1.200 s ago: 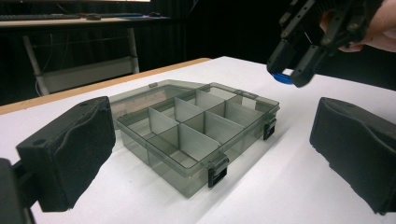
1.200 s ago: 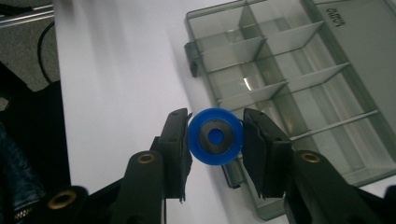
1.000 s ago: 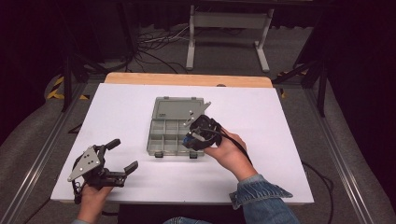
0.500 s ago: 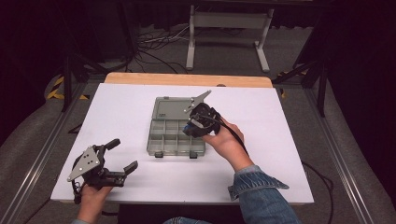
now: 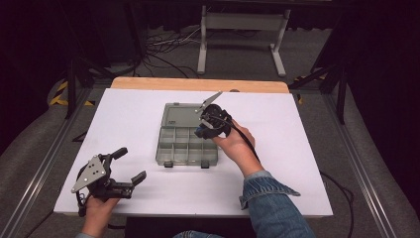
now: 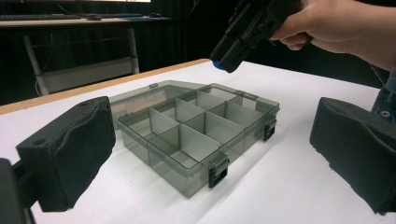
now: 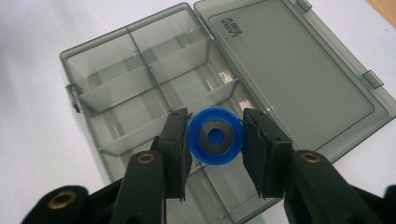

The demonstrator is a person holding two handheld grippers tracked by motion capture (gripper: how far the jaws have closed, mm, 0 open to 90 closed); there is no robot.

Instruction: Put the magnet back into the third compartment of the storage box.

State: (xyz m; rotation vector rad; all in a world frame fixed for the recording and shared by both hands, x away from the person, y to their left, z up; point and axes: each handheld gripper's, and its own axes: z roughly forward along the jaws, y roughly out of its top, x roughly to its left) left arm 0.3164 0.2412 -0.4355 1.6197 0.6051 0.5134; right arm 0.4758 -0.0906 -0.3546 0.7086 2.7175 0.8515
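Our right gripper (image 7: 214, 140) clamps a blue spool (image 7: 215, 136) at frame centre, above the open compartment box (image 7: 116, 79). At lower left of the high view, our left gripper (image 5: 130, 166) rests wide open on the bench (image 5: 307, 129).

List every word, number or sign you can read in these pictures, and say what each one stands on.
Embossed marking on the open lid of the grey compartment box: two short lines of raised characters near the lid's corner, too small and blurred to read.
Blue spool held in the right gripper: no text visible on it.
Left gripper, white table: no text visible.
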